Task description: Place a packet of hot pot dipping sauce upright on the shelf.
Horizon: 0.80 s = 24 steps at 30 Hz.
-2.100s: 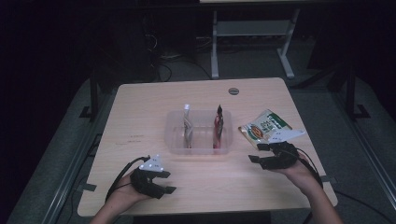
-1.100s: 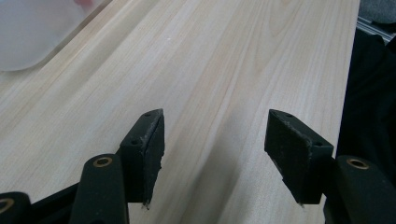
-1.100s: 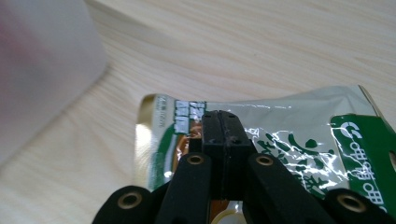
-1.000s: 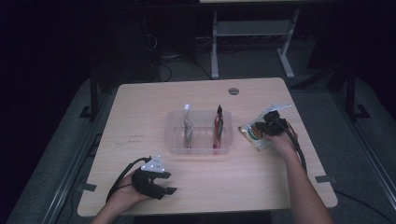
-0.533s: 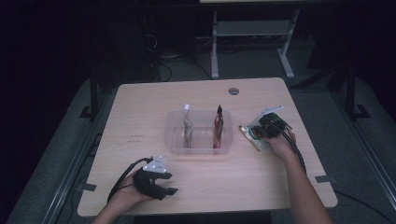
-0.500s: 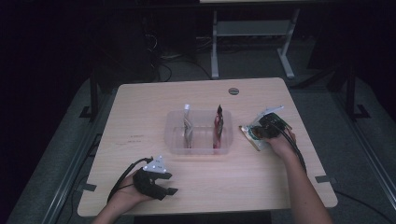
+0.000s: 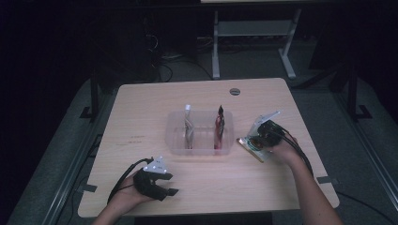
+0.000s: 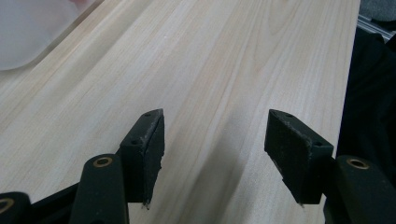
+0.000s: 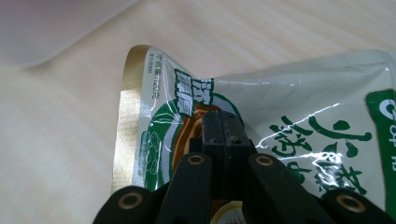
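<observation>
Right gripper [image 7: 261,138] clamped on green snack pouch [image 9: 289,121], near table's [image 7: 141,103] right edge, beside clear bin [image 7: 201,149]. Pouch: light, soft, crinkly, slippery film; probably best pinched at flat sealed edge. Left gripper [image 8: 215,149] wide, empty, near front edge.

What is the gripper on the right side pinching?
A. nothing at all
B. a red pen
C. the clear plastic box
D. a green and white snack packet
D: in the right gripper view the right gripper has its black jaws closed together on the green and white snack packet, which lies on the table beside the clear box.
</observation>
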Tool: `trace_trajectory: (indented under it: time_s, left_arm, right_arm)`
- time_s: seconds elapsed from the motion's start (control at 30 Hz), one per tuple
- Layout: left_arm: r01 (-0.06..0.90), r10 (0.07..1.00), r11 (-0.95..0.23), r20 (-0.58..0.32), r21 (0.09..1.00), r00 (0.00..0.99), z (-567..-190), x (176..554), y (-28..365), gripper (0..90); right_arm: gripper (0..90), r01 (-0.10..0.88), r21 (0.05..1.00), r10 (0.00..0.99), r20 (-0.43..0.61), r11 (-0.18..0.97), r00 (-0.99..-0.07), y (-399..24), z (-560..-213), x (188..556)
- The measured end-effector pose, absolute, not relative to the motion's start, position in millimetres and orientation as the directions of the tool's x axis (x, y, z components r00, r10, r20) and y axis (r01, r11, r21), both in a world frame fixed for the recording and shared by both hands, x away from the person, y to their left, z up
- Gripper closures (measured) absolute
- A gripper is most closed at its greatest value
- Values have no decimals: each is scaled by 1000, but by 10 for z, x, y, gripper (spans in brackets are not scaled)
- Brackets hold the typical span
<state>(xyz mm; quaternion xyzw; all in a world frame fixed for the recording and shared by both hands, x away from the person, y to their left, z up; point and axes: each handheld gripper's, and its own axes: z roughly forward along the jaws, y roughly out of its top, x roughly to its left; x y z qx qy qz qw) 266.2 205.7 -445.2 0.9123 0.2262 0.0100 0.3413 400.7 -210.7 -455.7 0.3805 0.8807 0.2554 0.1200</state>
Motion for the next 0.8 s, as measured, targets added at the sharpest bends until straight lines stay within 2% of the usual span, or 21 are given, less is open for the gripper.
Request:
trace_trajectory:
  time_s: [0.5,0.8]
  left_arm:
    - [398,416,-668,-128,629,900,-4439,2649,2054,376]
    - [396,415,-667,-126,631,901,-4440,2646,2050,376]
  right_arm:
    - [898,528,543,604,47,653,-796,-1878,-4548,3438]
    - [898,437,561,478,83,703,-875,-1631,-4560,3087]
